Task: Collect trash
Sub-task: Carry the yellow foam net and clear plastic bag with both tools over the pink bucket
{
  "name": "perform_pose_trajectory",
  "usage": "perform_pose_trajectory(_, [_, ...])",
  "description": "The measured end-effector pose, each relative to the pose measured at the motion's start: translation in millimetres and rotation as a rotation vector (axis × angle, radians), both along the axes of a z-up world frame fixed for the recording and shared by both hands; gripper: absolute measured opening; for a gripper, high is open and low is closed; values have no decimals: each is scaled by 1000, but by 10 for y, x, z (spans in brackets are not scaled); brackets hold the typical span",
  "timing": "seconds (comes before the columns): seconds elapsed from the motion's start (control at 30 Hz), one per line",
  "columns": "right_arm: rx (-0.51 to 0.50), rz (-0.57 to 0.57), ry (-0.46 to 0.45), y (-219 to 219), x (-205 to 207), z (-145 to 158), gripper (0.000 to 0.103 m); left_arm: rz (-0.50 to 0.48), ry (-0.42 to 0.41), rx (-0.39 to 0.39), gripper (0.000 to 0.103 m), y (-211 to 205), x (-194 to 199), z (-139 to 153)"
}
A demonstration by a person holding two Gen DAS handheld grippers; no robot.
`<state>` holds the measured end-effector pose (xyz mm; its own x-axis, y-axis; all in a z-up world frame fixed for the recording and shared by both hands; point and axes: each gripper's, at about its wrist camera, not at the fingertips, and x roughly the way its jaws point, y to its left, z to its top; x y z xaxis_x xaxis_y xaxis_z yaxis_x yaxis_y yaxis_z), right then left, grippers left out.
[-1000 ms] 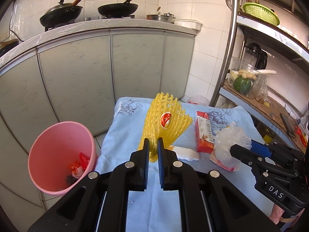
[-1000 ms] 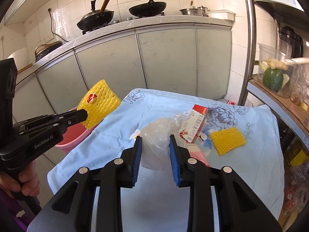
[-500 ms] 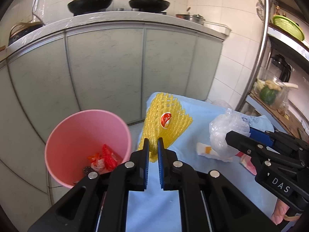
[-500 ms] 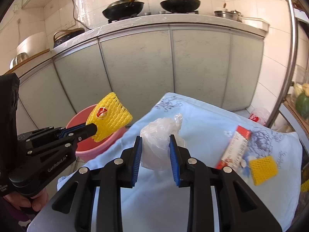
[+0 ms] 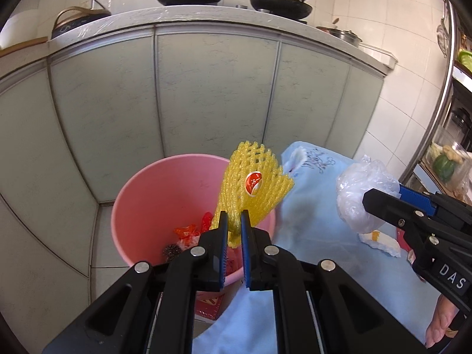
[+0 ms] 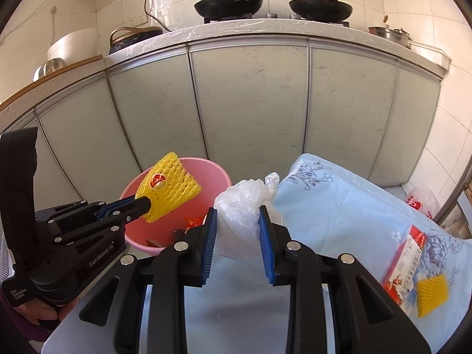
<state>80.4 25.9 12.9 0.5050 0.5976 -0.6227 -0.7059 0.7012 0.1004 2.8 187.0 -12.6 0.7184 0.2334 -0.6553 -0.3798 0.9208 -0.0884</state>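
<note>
My left gripper (image 5: 232, 221) is shut on a yellow foam fruit net (image 5: 253, 183) with a red sticker, holding it over the rim of the pink bin (image 5: 147, 183). Red wrappers and dark scraps lie inside the bin. In the right wrist view the same net (image 6: 168, 185) hangs over the bin (image 6: 215, 171) from the left gripper (image 6: 144, 205). My right gripper (image 6: 237, 216) is shut on a crumpled clear plastic bag (image 6: 244, 203), just right of the bin and above the blue cloth's edge. From the left wrist view that bag (image 5: 362, 188) and right gripper (image 5: 380, 196) show at right.
A table under a light blue cloth (image 6: 348, 206) carries a red and white box (image 6: 407, 253), a small yellow foam net (image 6: 432, 296) and a white wrapper (image 5: 380, 240). Grey cabinet doors (image 6: 250, 106) stand close behind the bin. A metal shelf rack (image 5: 442, 112) rises at right.
Both grippers have swung left with their loads. The foam net went from above the table to above the bin, and the plastic bag went from mid-table to the table's left edge.
</note>
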Motion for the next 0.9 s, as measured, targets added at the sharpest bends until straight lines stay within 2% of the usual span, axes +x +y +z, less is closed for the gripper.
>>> perform_pose_trajectory(0.33, [-13,56,36,399,107,-97,28,80,-6,-29,8,360,-120,-53])
perform_pose_trajectory(0.57, [-44,96,40,700,141,-219,28,123,20,-44,8,546,-148,-169])
perform_pose_trajectory(0.9, [-71,142,91,1051,193,-381,28,162,59,-66,8,708,-120,-345])
